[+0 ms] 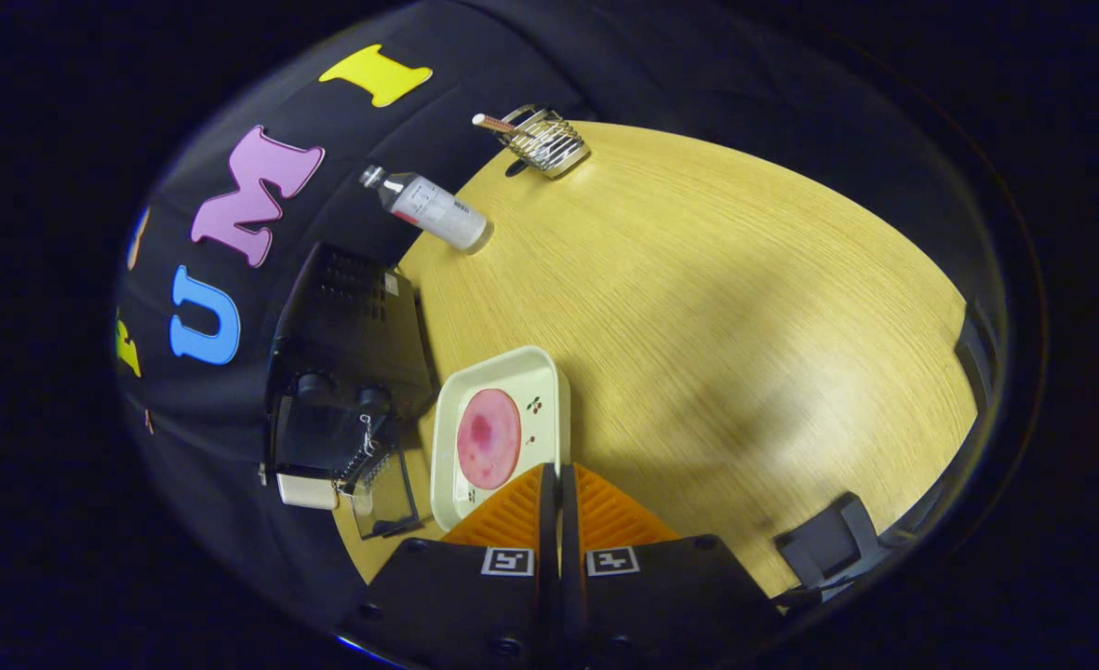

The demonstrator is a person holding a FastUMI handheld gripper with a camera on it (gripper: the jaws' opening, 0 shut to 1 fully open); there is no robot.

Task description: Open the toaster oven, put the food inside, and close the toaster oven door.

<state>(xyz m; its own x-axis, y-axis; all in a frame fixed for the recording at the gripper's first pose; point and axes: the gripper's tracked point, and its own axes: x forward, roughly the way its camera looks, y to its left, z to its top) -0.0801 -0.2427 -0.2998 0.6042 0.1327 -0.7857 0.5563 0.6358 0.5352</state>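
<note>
The pale yellow wooden table shows fine straight grain under a soft satin sheen. The black toaster oven looks like matt painted metal, its open door a pane of glossy see-through glass. The cream square tray looks smooth and slightly shiny — plastic or enamel, hard to tell — and bears a round pink slice of food, smooth and moist-looking. The clear plastic bottle carries a paper-like label. The silver wire rack is bright polished metal. The gripper has its ribbed, matt fingers pressed together — holding nothing.
</note>
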